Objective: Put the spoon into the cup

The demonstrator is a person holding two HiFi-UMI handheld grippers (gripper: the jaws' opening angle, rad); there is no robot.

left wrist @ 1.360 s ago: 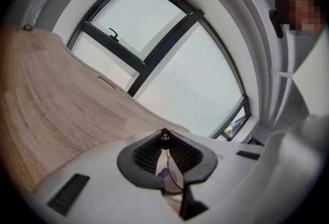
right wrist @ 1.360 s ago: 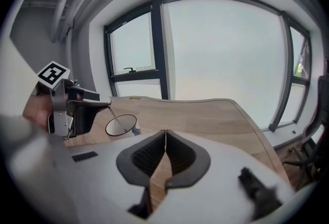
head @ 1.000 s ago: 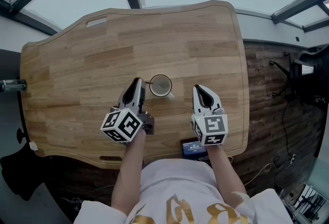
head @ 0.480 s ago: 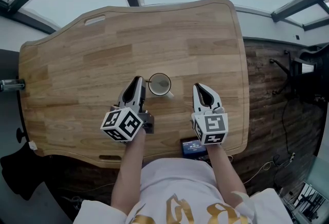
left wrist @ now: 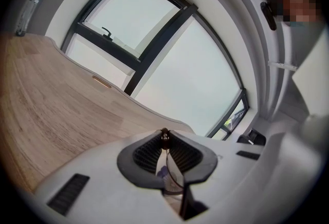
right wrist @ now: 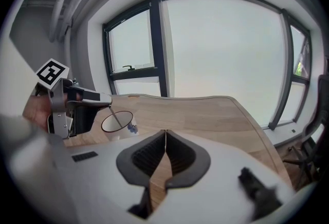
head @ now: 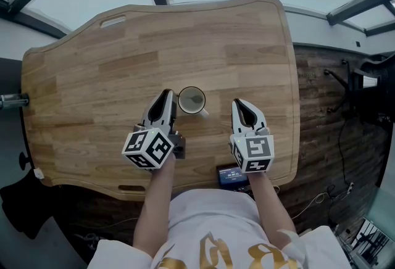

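left gripper [head: 166, 96]: jaws clamped on the thin handle of the spoon [right wrist: 115, 116]; in its own view the handle tip shows pinched between the ribbed pads.
right gripper [head: 241, 106]: jaws pressed together with nothing between them, only bare wood seen past them; it hovers right of the cup, apart from it.
spoon: handle slants down from the left gripper into the mouth of the cup [head: 199, 109]; bowl end is inside and cannot be made out clearly.
cup: white with a blue print, upright, mid-table, just right of the left gripper's tips.
stage (judged): spoon is in but not released; letting go is what remains.
risk 1: the jaws sit close to the rim, so opening or pulling away sideways could knock the cup, which looks light enough to tip or slide.
risk 2: a long handle leaning on one side of the rim could lever the spoon out, or tilt the cup, once released.
risk 3: pads could drag the handle up on withdrawal.
surface: pale wooden table [head: 92, 76], rounded corners, otherwise bare; a small device with a lit screen [head: 233, 176] lies at the near edge.
room: large dark-framed windows [right wrist: 221, 48] beyond the far edge; dark plank floor [head: 321, 107] to the right.
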